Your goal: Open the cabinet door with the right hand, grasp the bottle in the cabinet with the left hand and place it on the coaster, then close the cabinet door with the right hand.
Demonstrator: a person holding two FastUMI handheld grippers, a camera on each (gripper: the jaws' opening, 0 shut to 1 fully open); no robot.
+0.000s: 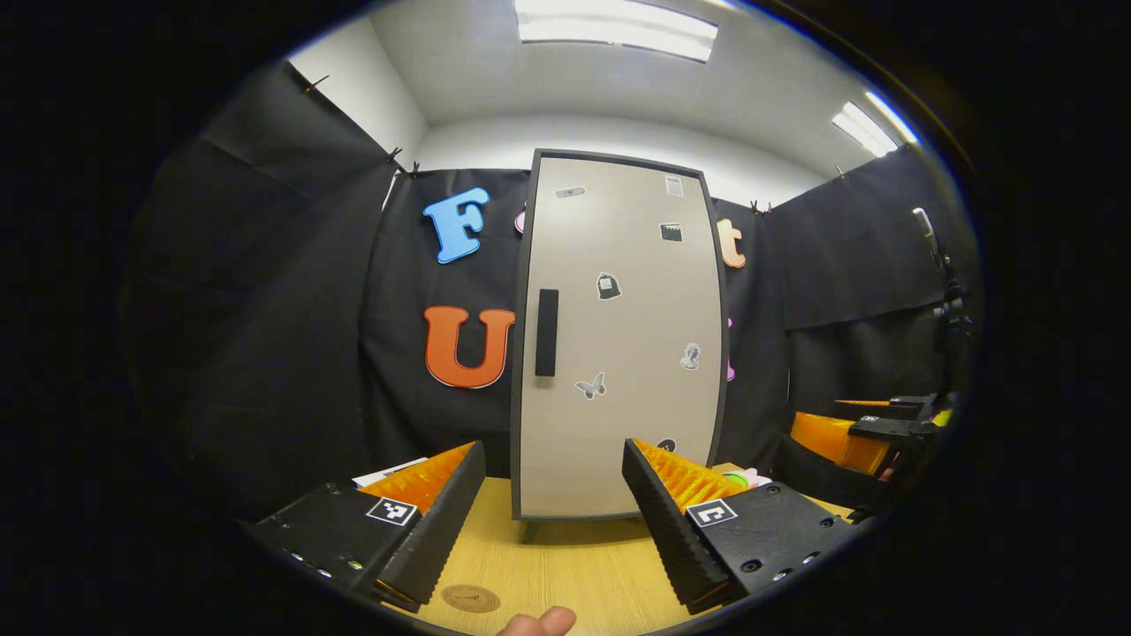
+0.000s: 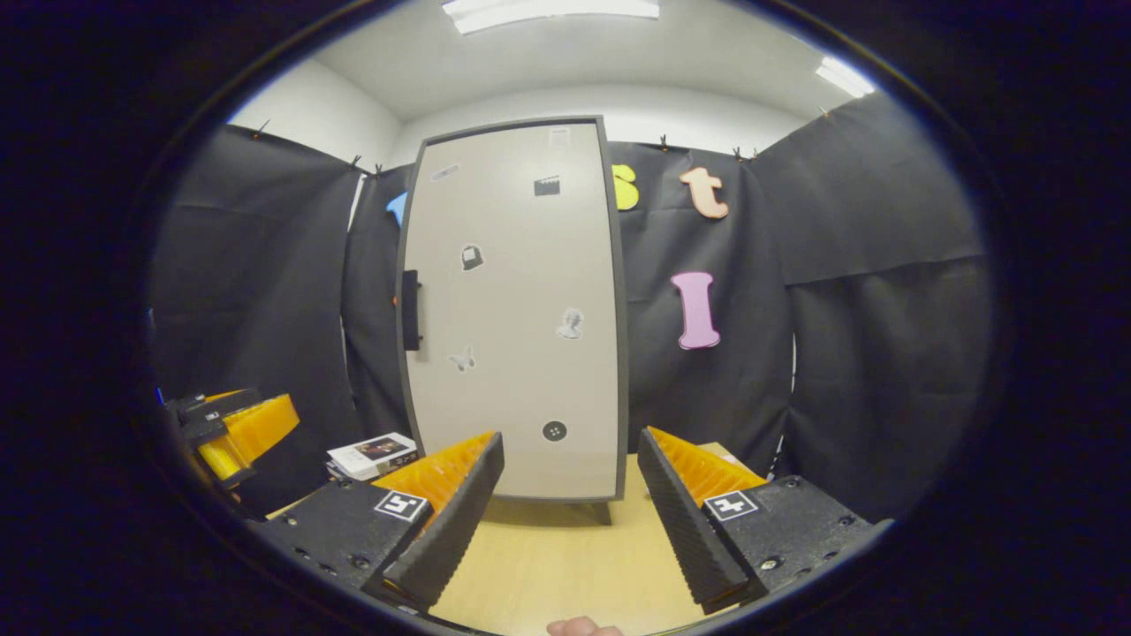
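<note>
Nothing of the task is done yet, judging from how things stand. The cabinet (image 1: 618, 336) stands upright at the far side of the bench (image 1: 565, 565) with its door (image 2: 512, 309) fully shut, so the bottle, presumably inside, cannot be seen. The door's dark vertical handle (image 1: 547, 332) sits near its left edge, untouched. All steps are left: opening the door, lifting the bottle out, setting it down, and closing up again.

The left tongs (image 1: 552, 503) hang spread wide apart, gripping nothing, pointed at the lower part of the door. The right tongs (image 2: 570, 495) are likewise gaping and empty, facing the door's lower right; they also appear at the far right of the left gripper view (image 1: 884, 433), well apart from the handle. The round brown coaster (image 1: 471, 598) lies flat on the near bench, by the left tongs' left finger, with nothing on it.

The door carries several small stickers (image 1: 608, 286), among them a butterfly shape (image 1: 590, 386) and a clapperboard shape (image 1: 671, 231); any writing on them is too small to read. A small printed box (image 2: 372, 455) lies on the bench left of the cabinet, its print illegible.
</note>
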